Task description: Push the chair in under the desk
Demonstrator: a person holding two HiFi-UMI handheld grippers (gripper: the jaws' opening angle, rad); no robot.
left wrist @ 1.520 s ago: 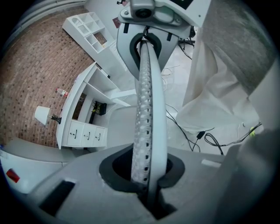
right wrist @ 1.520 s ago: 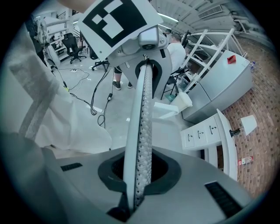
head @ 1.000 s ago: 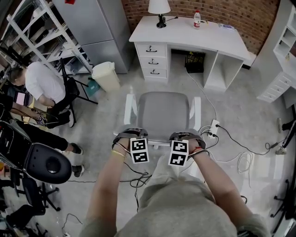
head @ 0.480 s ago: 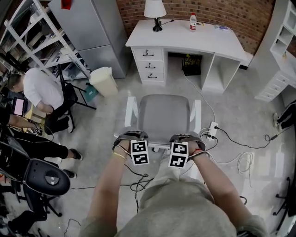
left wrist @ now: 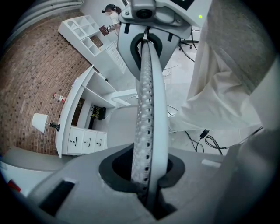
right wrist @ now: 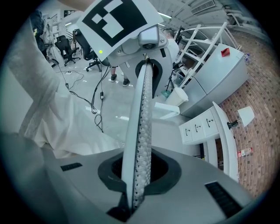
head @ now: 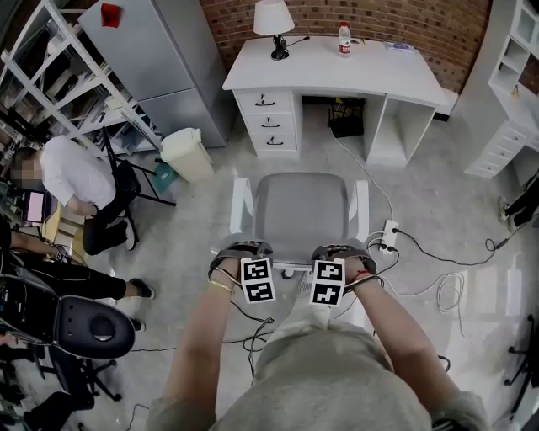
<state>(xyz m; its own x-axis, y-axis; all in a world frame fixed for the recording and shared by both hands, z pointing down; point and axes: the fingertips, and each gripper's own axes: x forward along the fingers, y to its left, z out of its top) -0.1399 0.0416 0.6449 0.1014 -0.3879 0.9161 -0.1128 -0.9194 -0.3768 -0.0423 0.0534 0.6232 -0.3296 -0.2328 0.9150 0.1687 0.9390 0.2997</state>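
- One chair (head: 301,206) with a grey padded seat and white armrests stands on the pale floor, seat facing the knee opening of the desk and well apart from it.
- Both grippers are set on the top rim of its backrest, side by side and near each other.
- Left gripper (head: 243,251): the left gripper view shows the white, perforated backrest rim (left wrist: 148,109) running through the slot, with the fingers pinching it from both sides.
- Right gripper (head: 340,251): the right gripper view shows the same rim (right wrist: 141,122) clamped between its fingers.
- White desk (head: 337,71): three drawers (head: 269,124) on its left side, open shelving on its right.
- Desk surface: a white-shaded lamp (head: 271,21) and a clear bottle with a red cap (head: 344,37), both near the brick wall.
- Floor right of the chair: a white power strip (head: 387,236) with loose cables.
- Floor left of the chair: a cream waste bin (head: 187,153) beside a grey metal cabinet (head: 156,59).
- Far left: a seated person in a white shirt (head: 72,172).
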